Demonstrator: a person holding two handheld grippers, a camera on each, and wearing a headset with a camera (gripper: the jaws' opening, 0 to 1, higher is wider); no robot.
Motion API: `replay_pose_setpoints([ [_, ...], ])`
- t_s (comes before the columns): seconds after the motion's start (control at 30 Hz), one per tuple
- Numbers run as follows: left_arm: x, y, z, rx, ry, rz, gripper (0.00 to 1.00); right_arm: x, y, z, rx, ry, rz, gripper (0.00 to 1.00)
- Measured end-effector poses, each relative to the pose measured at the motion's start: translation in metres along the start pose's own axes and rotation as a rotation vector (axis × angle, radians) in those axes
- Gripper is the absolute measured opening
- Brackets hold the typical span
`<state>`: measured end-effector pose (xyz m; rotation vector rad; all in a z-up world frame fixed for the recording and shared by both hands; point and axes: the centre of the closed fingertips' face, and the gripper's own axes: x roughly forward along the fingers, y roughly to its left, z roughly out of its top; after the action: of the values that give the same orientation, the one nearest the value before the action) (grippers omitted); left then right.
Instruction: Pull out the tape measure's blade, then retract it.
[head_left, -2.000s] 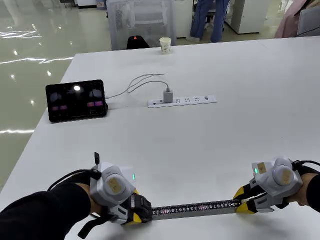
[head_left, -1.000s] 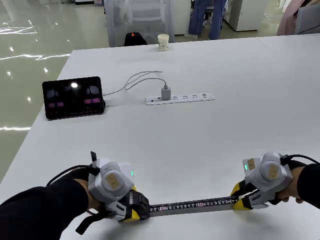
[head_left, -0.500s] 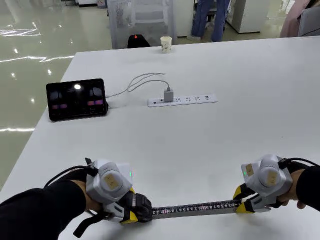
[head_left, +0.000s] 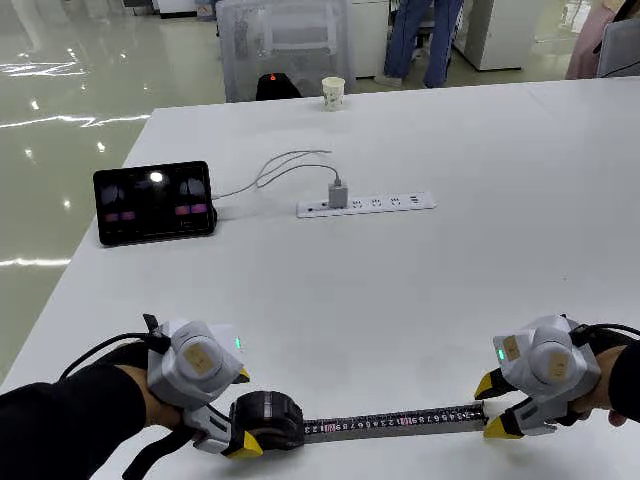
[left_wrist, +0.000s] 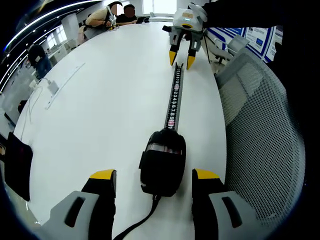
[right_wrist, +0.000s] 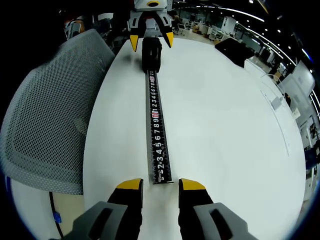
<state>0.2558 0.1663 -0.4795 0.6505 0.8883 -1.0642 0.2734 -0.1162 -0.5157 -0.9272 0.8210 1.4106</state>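
White worktop (head_left: 400, 280) carries the tape case (head_left: 265, 420), its blade (head_left: 400, 420) lying drawn out toward the right hand-held gripper (right_wrist: 161, 185); that and the left hand-held gripper (left_wrist: 155, 175) stand spread, gripping nothing; if unlocked, the blade could whip back, jerking the case.

I read printed numerals on the tape blade (right_wrist: 155, 127): 2 to 9 running up from the tip, then a red-marked 10. Digits beyond that are too small to call.
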Motion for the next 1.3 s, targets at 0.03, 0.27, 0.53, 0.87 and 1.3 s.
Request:
replay_pose_setpoints([
  [0.03, -0.001, 0.000, 0.000, -0.001, -0.001, 0.000, 0.58, 0.000, 0.000, 0.000, 0.002, 0.000, -0.003, 0.26],
  [0.27, -0.006, 0.001, 0.003, -0.046, -0.032, 0.007, 0.64, -0.006, 0.000, 0.009, 0.017, -0.029, -0.020, 0.29],
  [0.53, -0.011, 0.004, 0.006, -0.091, -0.059, 0.035, 0.76, -0.006, 0.002, 0.019, 0.050, -0.049, -0.036, 0.39],
  [0.87, -0.018, 0.003, 0.008, -0.167, -0.105, 0.048, 0.85, -0.010, -0.001, 0.024, 0.164, -0.104, -0.081, 0.51],
  [1.3, -0.031, 0.003, 0.001, -0.338, -0.224, 0.109, 0.99, -0.017, 0.003, 0.021, 0.353, -0.229, -0.176, 0.80],
])
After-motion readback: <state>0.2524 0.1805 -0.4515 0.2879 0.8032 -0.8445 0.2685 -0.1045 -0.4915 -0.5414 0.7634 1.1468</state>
